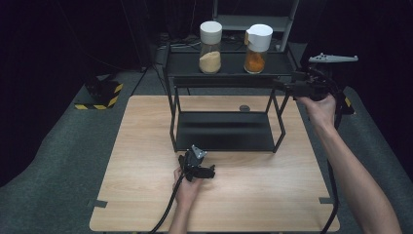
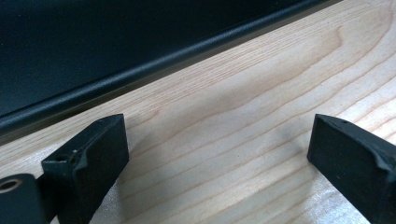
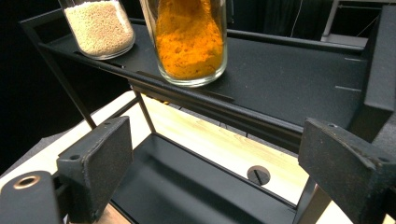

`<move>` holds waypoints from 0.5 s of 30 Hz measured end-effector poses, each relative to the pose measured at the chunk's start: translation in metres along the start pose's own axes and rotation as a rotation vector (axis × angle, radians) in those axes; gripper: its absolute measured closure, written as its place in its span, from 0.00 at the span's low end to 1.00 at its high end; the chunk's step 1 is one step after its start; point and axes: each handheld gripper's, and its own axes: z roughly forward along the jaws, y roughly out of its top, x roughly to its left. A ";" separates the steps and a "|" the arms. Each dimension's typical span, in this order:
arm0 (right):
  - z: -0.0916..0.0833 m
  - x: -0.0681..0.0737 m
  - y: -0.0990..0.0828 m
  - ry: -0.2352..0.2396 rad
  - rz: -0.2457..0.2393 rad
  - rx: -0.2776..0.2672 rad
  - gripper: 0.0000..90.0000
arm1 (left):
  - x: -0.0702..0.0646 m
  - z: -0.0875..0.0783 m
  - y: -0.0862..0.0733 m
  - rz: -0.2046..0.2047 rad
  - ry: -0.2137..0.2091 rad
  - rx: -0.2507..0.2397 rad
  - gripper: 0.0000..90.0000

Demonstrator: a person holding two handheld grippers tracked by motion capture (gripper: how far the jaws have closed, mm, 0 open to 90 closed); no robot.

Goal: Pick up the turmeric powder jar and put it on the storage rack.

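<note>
here both grippers gape empty, right gripper (image 1: 285, 87) near the orange jar (image 1: 256, 45).

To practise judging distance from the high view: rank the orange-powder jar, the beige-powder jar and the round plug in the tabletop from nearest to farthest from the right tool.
1. Orange-powder jar, top shelf, just left of the right tool.
2. Round plug, on the tabletop behind the rack.
3. Beige-powder jar, top shelf, farther left.

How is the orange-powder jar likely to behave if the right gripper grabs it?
The orange-powder jar looks like smooth glass, so probably slippery and breakable. It stands tall and narrow on the shelf, so a push up high may tip it.
</note>
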 end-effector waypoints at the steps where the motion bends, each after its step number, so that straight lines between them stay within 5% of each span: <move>1: 0.000 0.000 -0.001 0.000 0.000 0.002 0.11 | 0.000 0.000 0.000 0.000 0.000 0.000 0.06; 15: -0.010 0.002 -0.011 -0.005 -0.011 -0.006 0.11 | 0.000 0.000 0.000 -0.003 0.000 -0.002 0.06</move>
